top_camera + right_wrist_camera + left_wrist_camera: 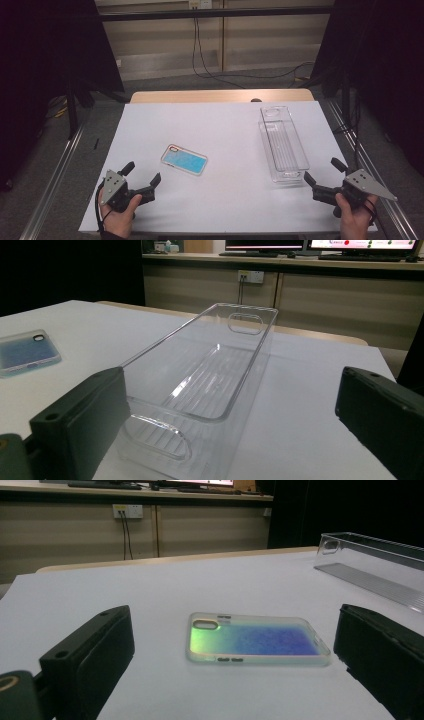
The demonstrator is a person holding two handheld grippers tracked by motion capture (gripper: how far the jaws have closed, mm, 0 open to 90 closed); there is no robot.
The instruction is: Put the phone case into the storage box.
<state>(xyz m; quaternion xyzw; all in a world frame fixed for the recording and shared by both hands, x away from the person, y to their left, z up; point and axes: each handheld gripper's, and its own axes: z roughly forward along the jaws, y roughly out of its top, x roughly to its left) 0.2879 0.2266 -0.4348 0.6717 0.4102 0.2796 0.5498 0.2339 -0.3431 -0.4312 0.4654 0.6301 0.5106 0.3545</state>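
A blue iridescent phone case (184, 159) lies flat on the white table (220, 130), left of centre. My left gripper (144, 173) rests near the front left edge, open, with empty jaws pointing toward the case. From the left gripper view the phone case (257, 640) lies just beyond the jaws. A long clear plastic bin (282, 142) stands empty on the right side. My right gripper (324, 171) sits at the front right, open and empty, just short of the bin's near end. In the right gripper view the clear bin (205, 375) stretches away ahead, and the phone case (26, 352) shows at far left.
The table's wooden far edge (220, 95) shows beyond the white sheet. Metal rails (55, 170) run along both sides of the table. Cables (205, 65) hang from a wall socket behind. Open white surface lies between the case and the bin.
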